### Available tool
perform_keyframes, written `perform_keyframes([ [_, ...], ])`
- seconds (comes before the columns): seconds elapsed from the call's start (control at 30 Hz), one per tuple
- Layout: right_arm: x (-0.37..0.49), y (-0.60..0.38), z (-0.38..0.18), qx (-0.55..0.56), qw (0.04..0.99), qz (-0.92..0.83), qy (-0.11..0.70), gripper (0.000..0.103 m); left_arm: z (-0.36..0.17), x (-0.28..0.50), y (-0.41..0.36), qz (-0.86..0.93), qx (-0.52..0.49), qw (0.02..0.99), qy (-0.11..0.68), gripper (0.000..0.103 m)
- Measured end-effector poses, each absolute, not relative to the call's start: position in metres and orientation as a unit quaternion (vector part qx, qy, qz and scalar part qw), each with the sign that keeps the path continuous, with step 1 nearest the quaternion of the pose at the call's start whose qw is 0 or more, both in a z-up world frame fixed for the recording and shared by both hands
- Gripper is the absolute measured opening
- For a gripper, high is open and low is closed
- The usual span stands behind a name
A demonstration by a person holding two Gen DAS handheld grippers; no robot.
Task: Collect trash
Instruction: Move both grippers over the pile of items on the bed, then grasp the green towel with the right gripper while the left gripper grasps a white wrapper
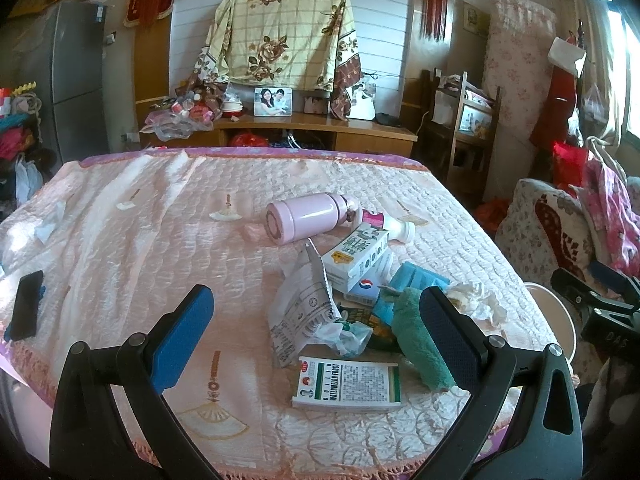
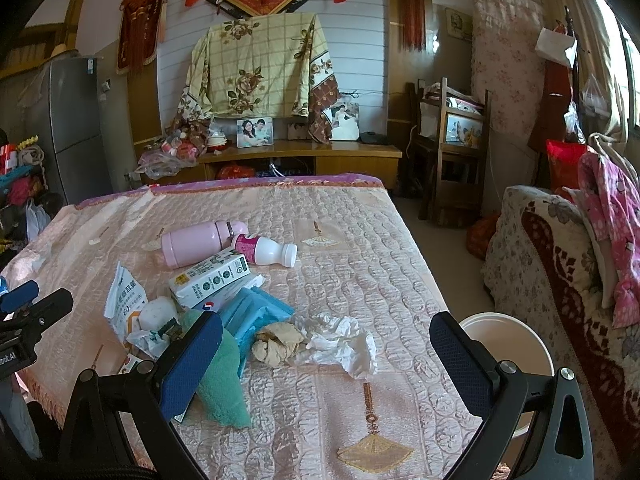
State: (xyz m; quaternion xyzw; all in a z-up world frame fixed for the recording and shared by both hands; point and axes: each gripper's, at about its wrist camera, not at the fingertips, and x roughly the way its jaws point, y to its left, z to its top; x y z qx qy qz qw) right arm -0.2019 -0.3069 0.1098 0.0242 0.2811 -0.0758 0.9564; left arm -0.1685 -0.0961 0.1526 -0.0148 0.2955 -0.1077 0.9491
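In the left wrist view, the left tool was seen spread wide and empty above the near edge of the bed, its fingers framing a heap of litter. A crumpled foil wrapper stood just behind a flat printed box, with a green cloth touching the right finger. Further back lay a milk carton, a pink flask and a white bottle. The wrapper was judged light, crinkly and easily crushed, best pinched at its upper folded edge; the box was judged stiff and best taken across its short sides. In the right wrist view, the right tool was likewise seen spread and holding nothing, with a crumpled white tissue and a brown paper wad lying between its fingers. Both were judged soft, weightless and compressible, so any raised fold could be gripped. A pale bucket stood just beside the bed, behind the right finger, and was taken to be the likely bin.
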Motion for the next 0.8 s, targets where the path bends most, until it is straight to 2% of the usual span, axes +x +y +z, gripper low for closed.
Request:
perform_keyframes([
  [0.8, -0.196, -0.300, 0.098, 0.018, 0.950, -0.059, 0.307, 0.103, 0.136, -0.159, -0.078, -0.094, -0.024, 0.943, 0.319, 0.102],
])
